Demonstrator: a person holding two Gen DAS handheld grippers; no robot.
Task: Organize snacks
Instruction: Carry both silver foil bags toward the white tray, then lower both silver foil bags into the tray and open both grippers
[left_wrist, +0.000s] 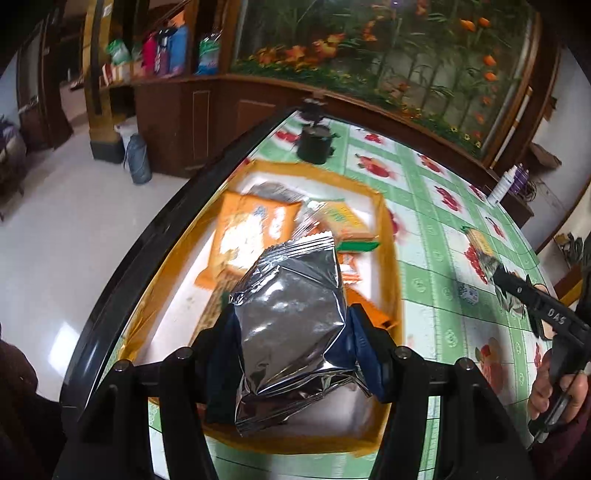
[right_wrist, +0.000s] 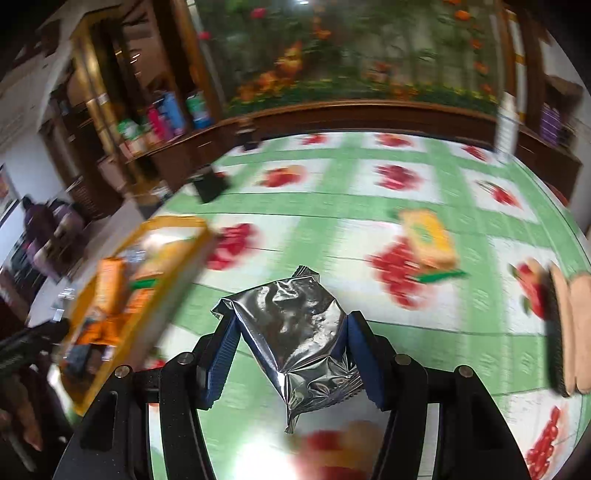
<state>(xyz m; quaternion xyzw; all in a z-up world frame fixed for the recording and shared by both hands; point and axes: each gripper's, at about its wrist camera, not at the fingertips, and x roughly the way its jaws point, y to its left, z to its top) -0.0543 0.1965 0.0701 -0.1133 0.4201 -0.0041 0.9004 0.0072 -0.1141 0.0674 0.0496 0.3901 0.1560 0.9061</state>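
Note:
My left gripper (left_wrist: 291, 321) is shut on a silver foil snack packet (left_wrist: 291, 325) and holds it above the near end of a yellow-rimmed tray (left_wrist: 388, 236). The tray holds an orange snack bag (left_wrist: 251, 232) and several other packets. My right gripper (right_wrist: 291, 332) is shut on a second silver foil packet (right_wrist: 299, 343) above the tablecloth, right of the tray (right_wrist: 177, 266). It also shows in the left wrist view (left_wrist: 517, 291) at the right, over the table. A yellow snack packet (right_wrist: 428, 240) lies on the table ahead of the right gripper.
The table (left_wrist: 436, 206) has a green checked cloth with red fruit prints. A black cup (left_wrist: 314, 142) stands at its far end, a white bottle (left_wrist: 502, 184) at the far right edge. Brown flat items (right_wrist: 569, 328) lie at the right. A wooden cabinet (left_wrist: 207, 110) stands behind.

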